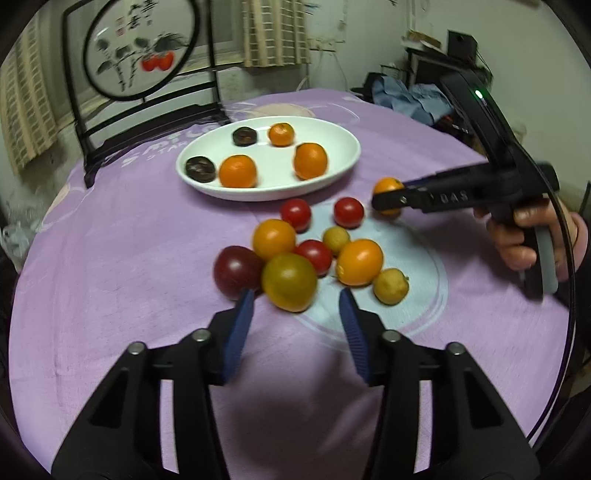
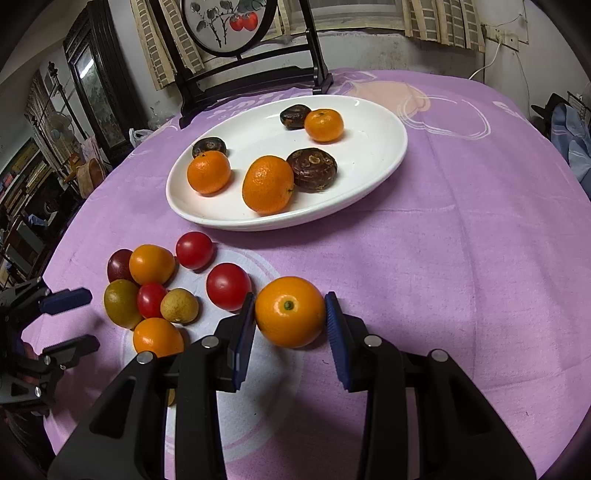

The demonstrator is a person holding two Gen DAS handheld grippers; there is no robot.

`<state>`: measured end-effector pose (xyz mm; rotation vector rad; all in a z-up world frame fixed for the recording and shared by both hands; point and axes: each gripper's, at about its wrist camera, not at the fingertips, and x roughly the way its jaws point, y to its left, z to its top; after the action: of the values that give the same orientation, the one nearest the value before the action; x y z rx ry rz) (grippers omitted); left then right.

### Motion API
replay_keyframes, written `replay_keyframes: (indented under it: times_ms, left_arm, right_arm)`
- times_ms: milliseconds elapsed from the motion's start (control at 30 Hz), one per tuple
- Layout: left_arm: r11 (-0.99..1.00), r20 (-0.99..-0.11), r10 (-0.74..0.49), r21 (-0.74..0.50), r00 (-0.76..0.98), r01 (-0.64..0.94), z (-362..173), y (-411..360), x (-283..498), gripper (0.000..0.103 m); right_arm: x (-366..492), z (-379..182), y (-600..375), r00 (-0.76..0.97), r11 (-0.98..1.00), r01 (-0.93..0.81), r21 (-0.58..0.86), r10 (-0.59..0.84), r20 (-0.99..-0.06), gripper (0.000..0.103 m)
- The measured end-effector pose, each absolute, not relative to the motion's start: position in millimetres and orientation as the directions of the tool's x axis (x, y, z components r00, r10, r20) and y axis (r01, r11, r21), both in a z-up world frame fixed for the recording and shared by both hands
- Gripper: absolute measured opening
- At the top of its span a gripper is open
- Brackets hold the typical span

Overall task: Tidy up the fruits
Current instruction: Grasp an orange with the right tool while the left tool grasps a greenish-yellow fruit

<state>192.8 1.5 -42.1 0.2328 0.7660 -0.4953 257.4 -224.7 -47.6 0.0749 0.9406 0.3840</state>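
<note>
A white oval plate (image 1: pixel 343 162) (image 2: pixel 373 155) at the back holds three mandarins and some dark brown fruits. Loose small tomatoes and kumquats, red, orange, yellow-green and dark purple, lie bunched on the purple cloth (image 1: pixel 110 258). My left gripper (image 1: pixel 296 297) (image 2: pixel 92 318) is open, with its blue pads on either side of the near edge of a green-orange tomato (image 1: pixel 290 282) (image 2: pixel 122 302) and a gap at the right pad. My right gripper (image 2: pixel 290 314) (image 1: pixel 388 192) is shut on an orange kumquat (image 2: pixel 290 312) (image 1: pixel 387 186), low over the cloth to the right of the bunch.
A round painted screen on a dark wooden stand (image 1: pixel 136 51) (image 2: pixel 225 26) stands behind the plate. A person's hand (image 1: pixel 524 236) holds the right gripper's handle. Blue clothes (image 1: pixel 413 96) lie beyond the table's far right edge.
</note>
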Motion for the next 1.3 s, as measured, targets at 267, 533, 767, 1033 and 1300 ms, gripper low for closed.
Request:
replay_keyframes:
  times_ms: [267, 533, 767, 1033, 1300]
  left_arm:
    - [0.881, -0.738, -0.312, 0.011, 0.598, 0.473, -51, 3, 203, 0.04]
    - [0.889, -0.757, -0.318, -0.029, 0.57, 0.457, -55, 3, 217, 0.04]
    - [0.892, -0.771, -0.308, -0.031, 0.557, 0.451, -60, -6, 226, 0.04]
    - [0.9, -0.791, -0.285, -0.026, 0.541, 0.435, -67, -8, 235, 0.039]
    - [0.887, -0.773, -0.313, -0.03, 0.552, 0.461, -61, -8, 222, 0.039]
  right_arm:
    - [258, -49, -225, 0.526, 0.931, -0.285, 0.229, 0.351, -0.775, 0.037]
    - [258, -49, -225, 0.526, 0.931, -0.285, 0.228, 0.351, -0.774, 0.037]
    - [257, -49, -225, 0.526, 0.931, -0.286, 0.228, 0.351, -0.774, 0.037]
    - [258, -45, -225, 0.53, 0.93, -0.287, 0.23, 0.354, -0.771, 0.037]
    - [254, -39, -223, 0.542, 0.924, -0.303, 0.231, 0.367, -0.756, 0.037]
